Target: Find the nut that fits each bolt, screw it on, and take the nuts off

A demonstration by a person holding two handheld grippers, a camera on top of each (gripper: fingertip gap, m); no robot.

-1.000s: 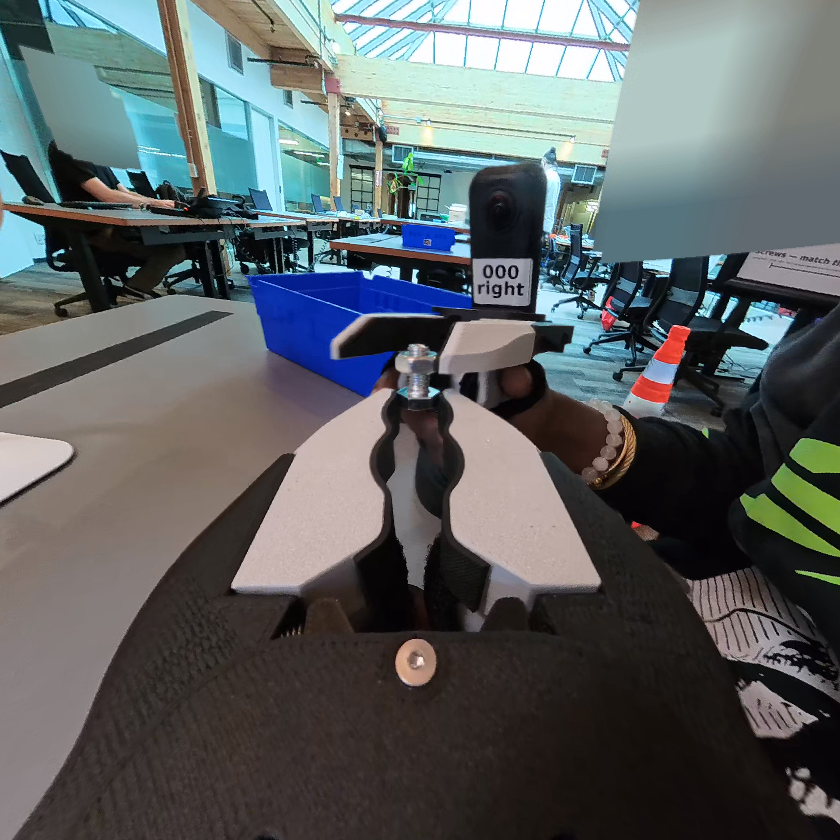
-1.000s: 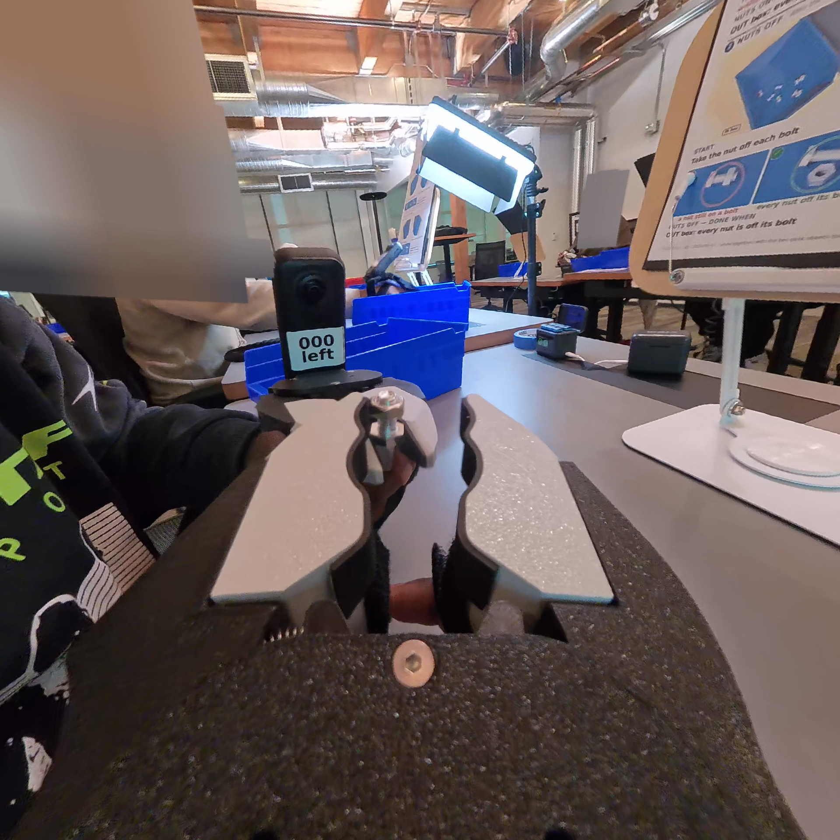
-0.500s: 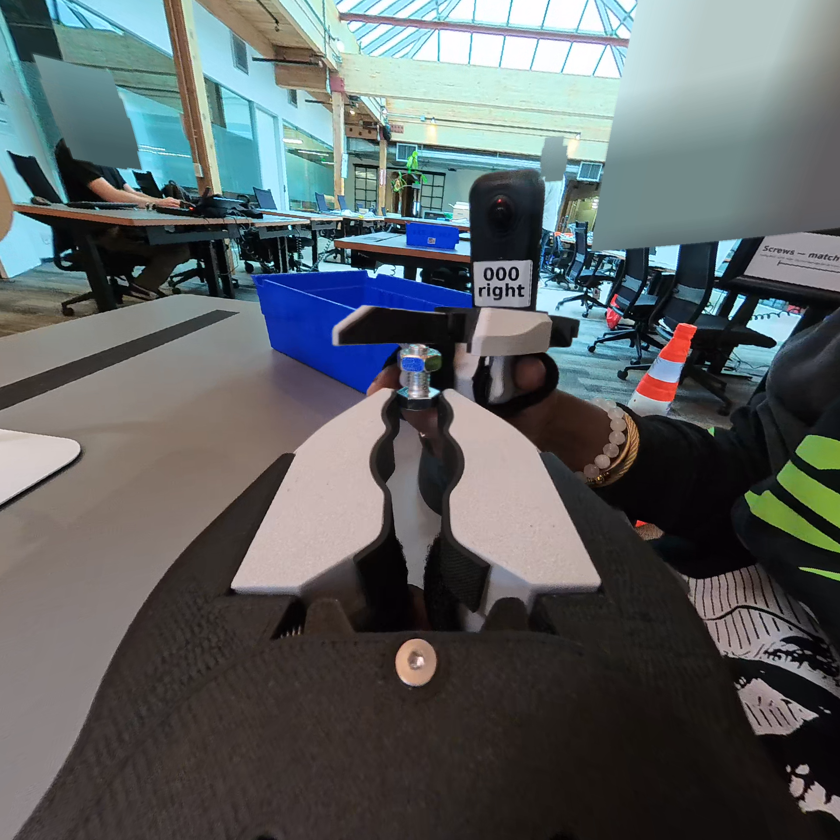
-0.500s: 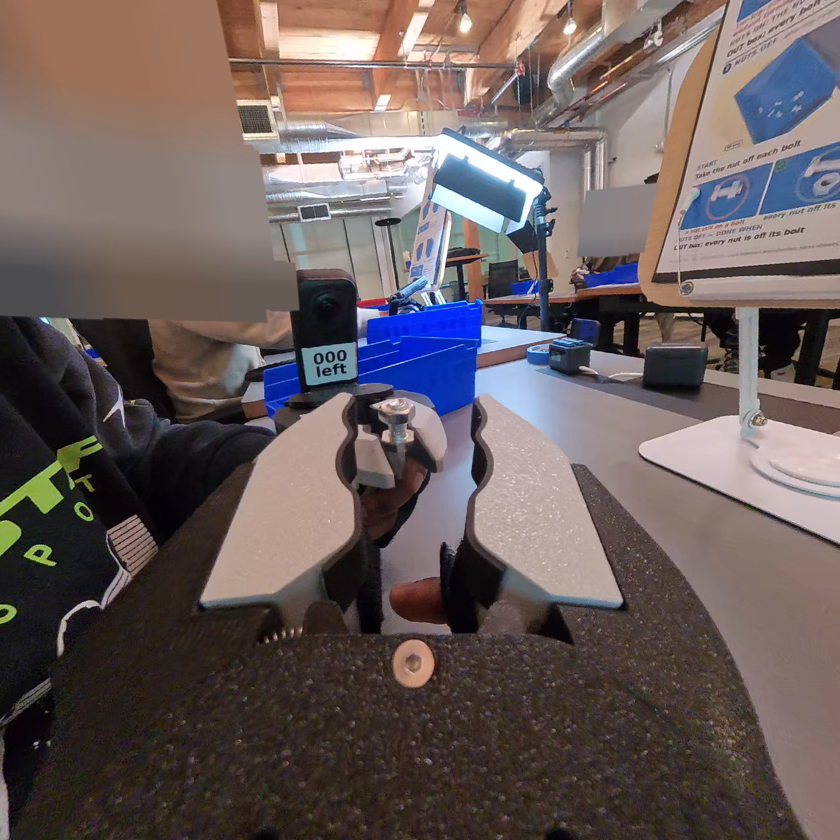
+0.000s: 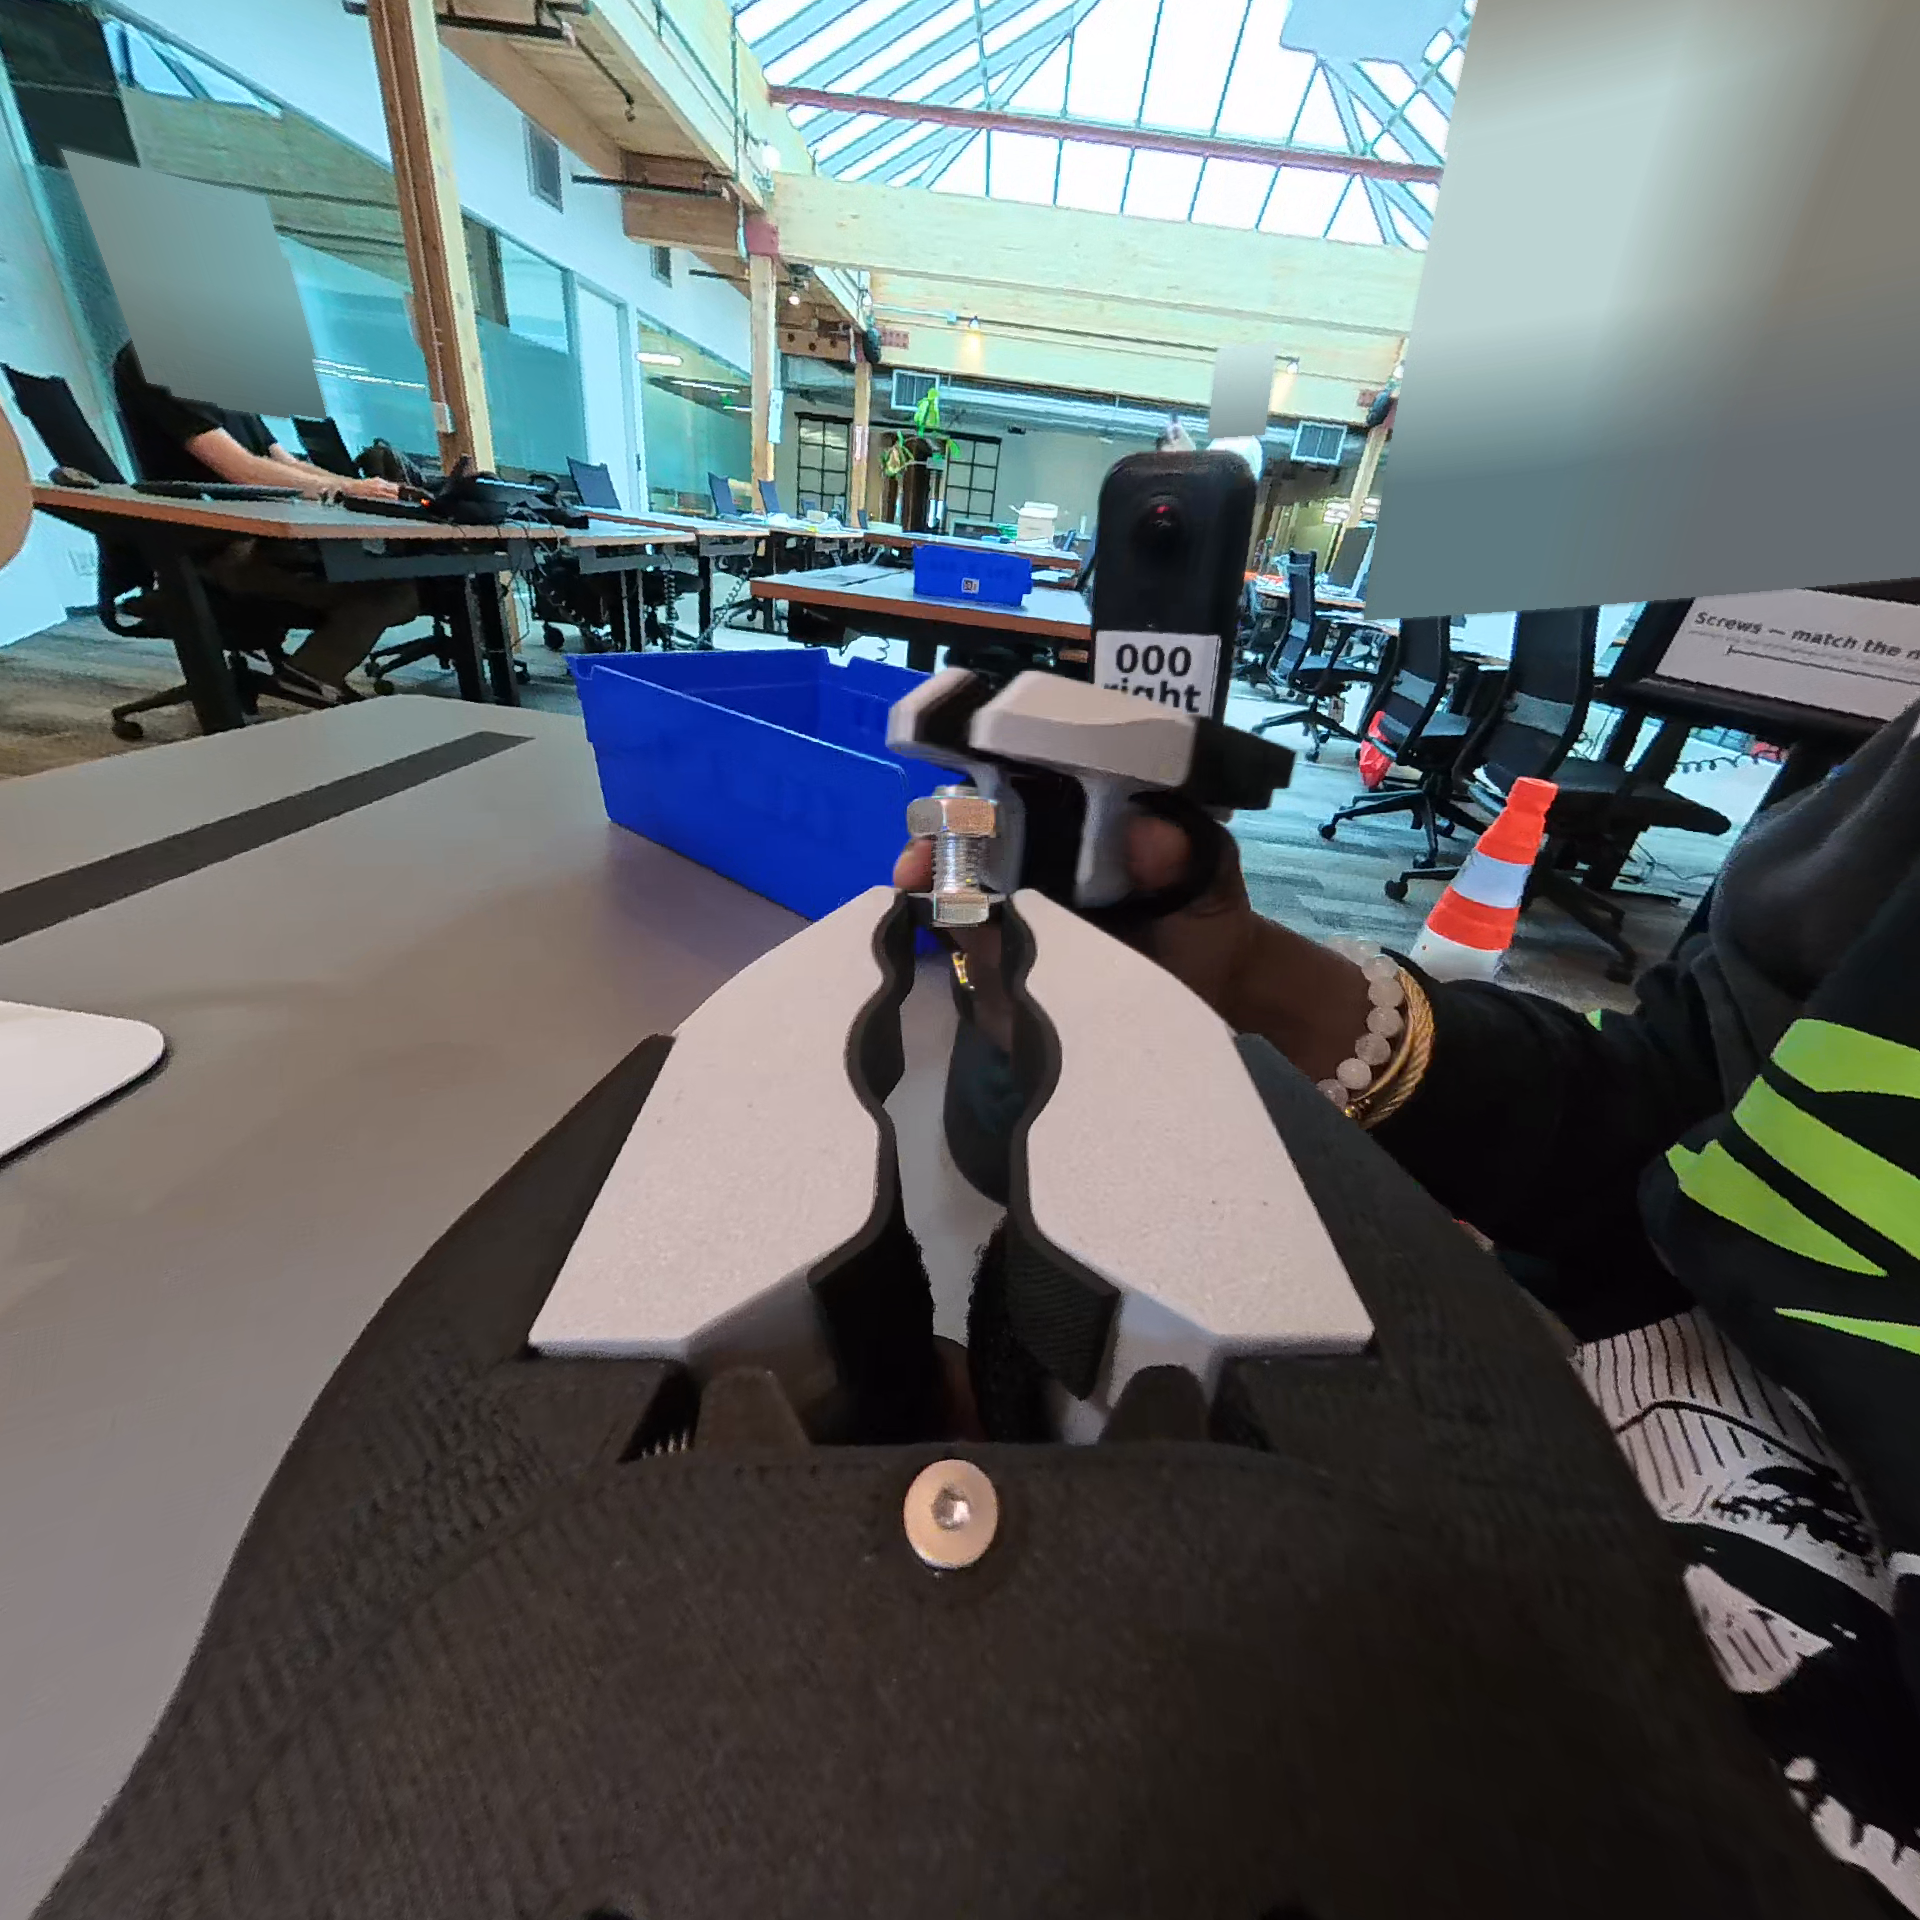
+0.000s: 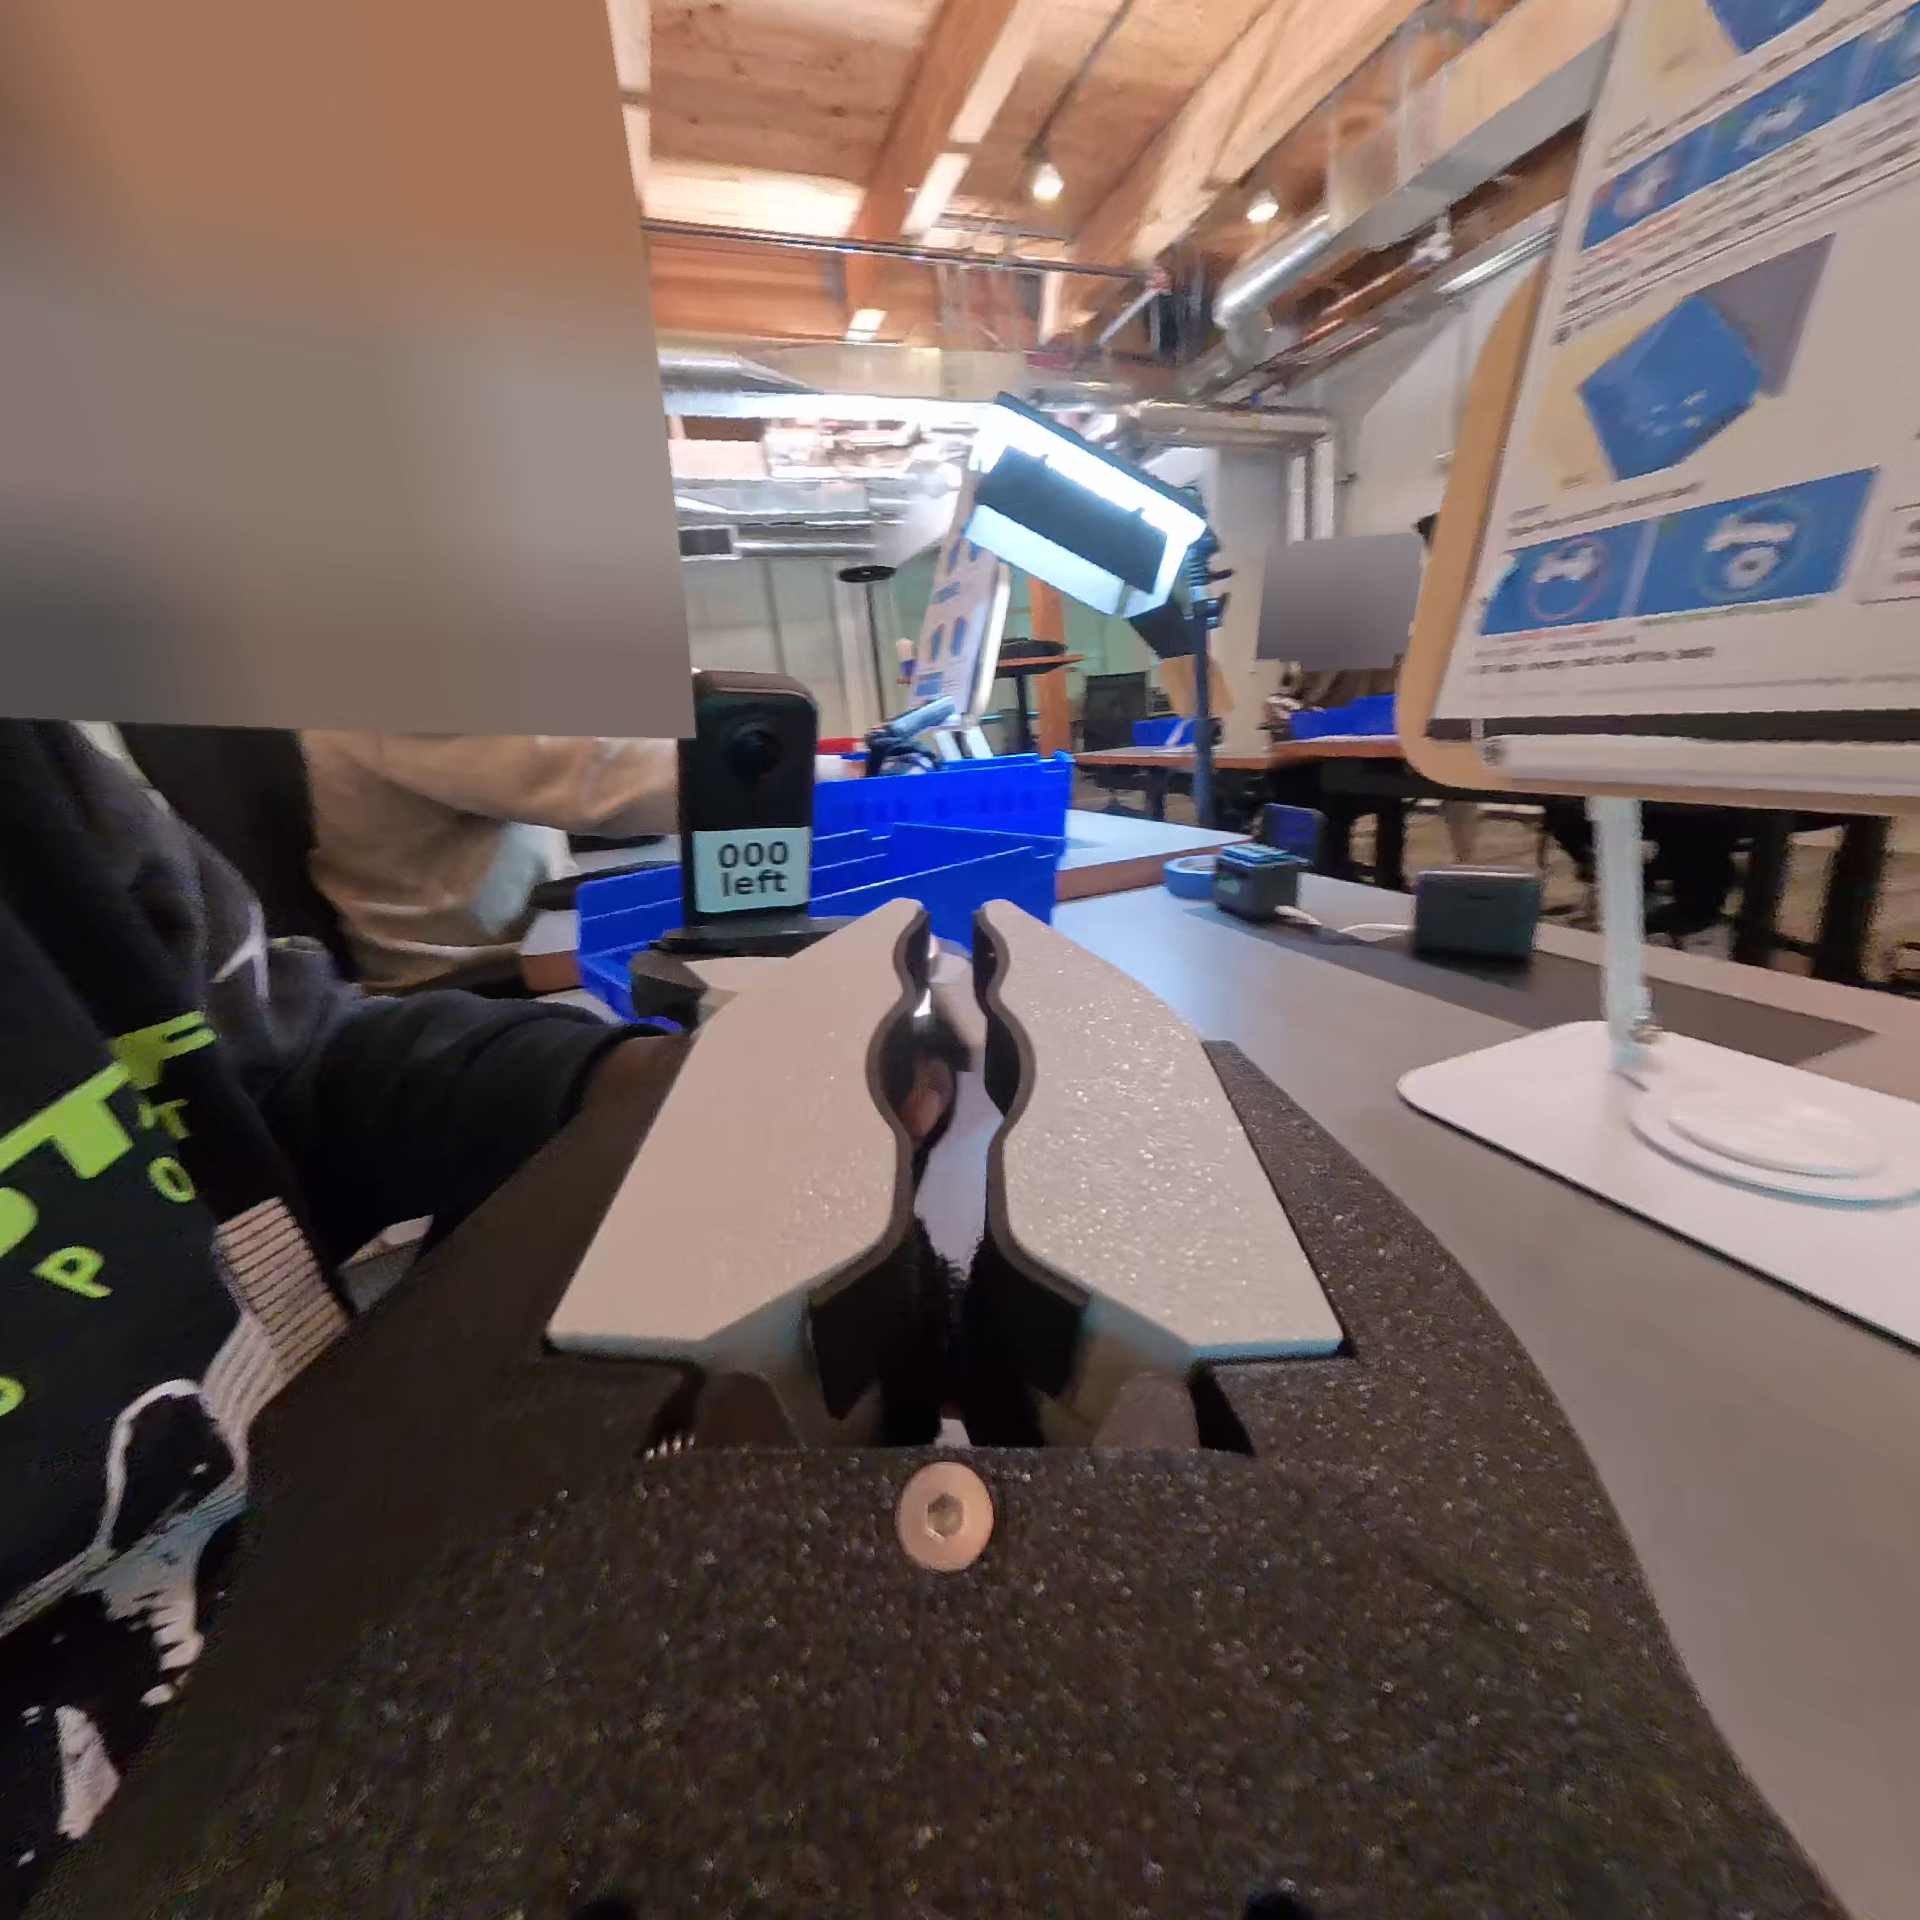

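Observation:
My left gripper (image 5: 956, 914) is shut on the hex lower end of a silver bolt (image 5: 954, 871) and holds it upright above the grey table (image 5: 312, 987). A silver nut (image 5: 951, 821) sits at the top of the thread. My right gripper (image 6: 951, 920) faces the left one. Its jaws are nearly together around the nut, and only a sliver of metal (image 6: 932, 954) shows between them. In the left wrist view the right gripper's fingers (image 5: 1003, 831) press against the nut's side. The left gripper's camera (image 6: 753, 769) shows just behind my right fingertips.
A blue bin (image 5: 727, 748) stands on the table behind the bolt. More blue bins (image 6: 935, 842) sit behind the left gripper. A white stand base (image 6: 1558, 1122) with an instruction board (image 6: 1683, 416) is to the right, with small dark devices (image 6: 1475, 914) beyond it.
My right gripper was open beside the bolt's top. It has moved in, turned and shut around the nut. My left gripper has kept hold of the bolt.

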